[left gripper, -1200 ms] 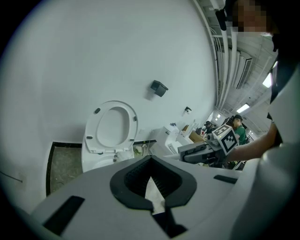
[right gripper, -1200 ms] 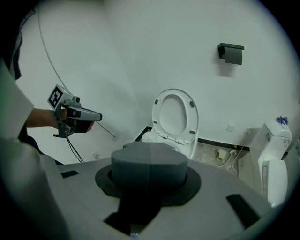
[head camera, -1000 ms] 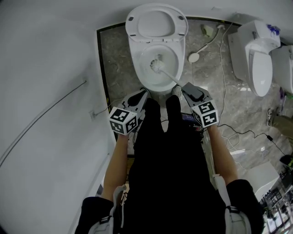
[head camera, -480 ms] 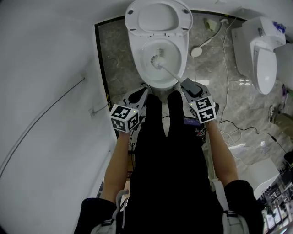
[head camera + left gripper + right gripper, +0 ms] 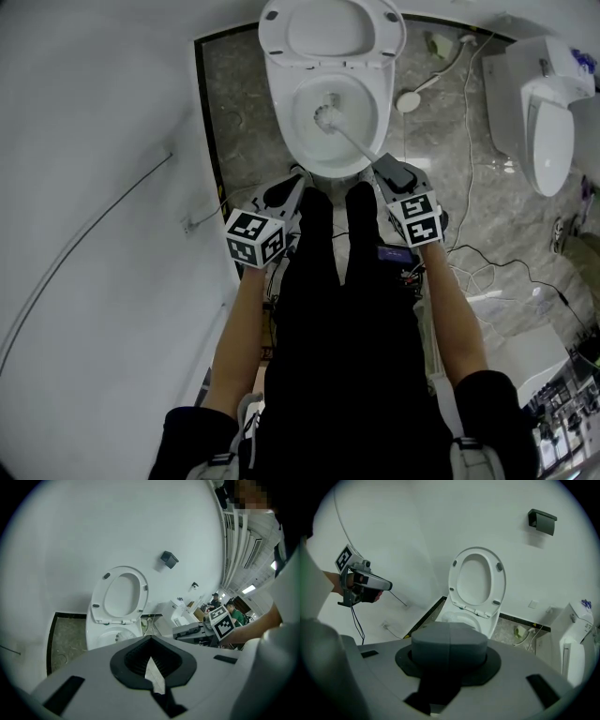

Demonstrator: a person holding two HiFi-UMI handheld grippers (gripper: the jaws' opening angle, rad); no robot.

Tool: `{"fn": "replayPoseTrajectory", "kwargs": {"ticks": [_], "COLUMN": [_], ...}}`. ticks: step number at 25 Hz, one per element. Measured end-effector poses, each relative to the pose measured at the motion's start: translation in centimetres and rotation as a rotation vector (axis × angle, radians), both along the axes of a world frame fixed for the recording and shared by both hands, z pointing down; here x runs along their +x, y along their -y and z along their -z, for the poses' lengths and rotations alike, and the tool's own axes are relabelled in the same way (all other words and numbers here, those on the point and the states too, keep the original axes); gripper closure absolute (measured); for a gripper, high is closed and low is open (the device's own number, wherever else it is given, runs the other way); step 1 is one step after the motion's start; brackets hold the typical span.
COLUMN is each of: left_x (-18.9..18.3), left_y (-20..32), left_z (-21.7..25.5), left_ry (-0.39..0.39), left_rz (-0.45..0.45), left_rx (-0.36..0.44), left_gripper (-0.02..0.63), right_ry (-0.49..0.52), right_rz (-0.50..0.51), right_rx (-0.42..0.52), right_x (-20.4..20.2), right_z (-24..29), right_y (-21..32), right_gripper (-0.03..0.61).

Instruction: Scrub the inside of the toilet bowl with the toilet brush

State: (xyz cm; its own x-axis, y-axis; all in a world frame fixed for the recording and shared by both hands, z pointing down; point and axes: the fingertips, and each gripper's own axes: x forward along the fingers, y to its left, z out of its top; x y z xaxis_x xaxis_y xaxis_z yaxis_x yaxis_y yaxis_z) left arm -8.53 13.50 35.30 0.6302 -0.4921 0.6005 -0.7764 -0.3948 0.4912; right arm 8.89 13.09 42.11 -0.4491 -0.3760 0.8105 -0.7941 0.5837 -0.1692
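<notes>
Toilet brush slanted into toilet bowl, bristle head low inside the basin and a little left of its middle, pale handle running down and to the right over the front rim. Right gripper clamped on the handle's upper end, jaws closed round it; in the right gripper view, grey end of that handle filling the space between the dark pads, bowl straight ahead beyond it. Left gripper just beside the bowl's front left edge, apart from the brush, jaws drawn together with only a thin sliver of light between them and nothing caught there. Raised seat tipped up toward the white wall. Person's dark legs between the two grippers, feet close to the foot of the bowl. Grey marbled floor on both sides of the bowl, with loose cables and a small round white object on the right. Second toilet well apart at the far right.
</notes>
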Motion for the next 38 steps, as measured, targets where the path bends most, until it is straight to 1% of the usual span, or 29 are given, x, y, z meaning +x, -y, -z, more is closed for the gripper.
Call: {"fn": "replayPoseTrajectory", "kwargs": {"ticks": [5, 11, 18, 22, 27, 32, 38], "left_x": [-0.5, 0.5, 0.7, 0.9, 1.6, 2.6, 3.0], "left_y": [0.5, 1.6, 1.8, 2.0, 2.1, 2.2, 2.5], "left_z": [-1.3, -2.2, -3.5, -4.4, -5.9, -6.3, -6.7], "left_ry": [0.003, 0.003, -0.004, -0.007, -0.005, -0.008, -0.029], "left_rz": [0.003, -0.018, -0.018, -0.017, -0.053, -0.083, -0.088], "left_rx": [-0.010, -0.016, -0.030, -0.039, -0.055, -0.059, -0.069], "left_gripper": [0.606, 0.606, 0.607, 0.607, 0.607, 0.607, 0.607], "right_ry": [-0.042, -0.083, -0.103, -0.114, -0.147, -0.164, -0.182], "right_rz": [0.022, 0.039, -0.009, -0.008, -0.033, -0.039, -0.035], "right_rx": [-0.003, -0.007, -0.028, -0.029, -0.038, -0.042, -0.037], "right_x": [-0.7, -0.7, -0.1, 0.3, 0.5, 0.8, 0.7], "right_z": [-2.1, -4.2, -5.9, -6.7, -8.2, -9.3, -10.3], "right_y": [0.2, 1.0, 2.0, 2.5, 3.5, 4.4, 5.4], "right_gripper": [0.428, 0.428, 0.428, 0.428, 0.428, 0.428, 0.428]}}
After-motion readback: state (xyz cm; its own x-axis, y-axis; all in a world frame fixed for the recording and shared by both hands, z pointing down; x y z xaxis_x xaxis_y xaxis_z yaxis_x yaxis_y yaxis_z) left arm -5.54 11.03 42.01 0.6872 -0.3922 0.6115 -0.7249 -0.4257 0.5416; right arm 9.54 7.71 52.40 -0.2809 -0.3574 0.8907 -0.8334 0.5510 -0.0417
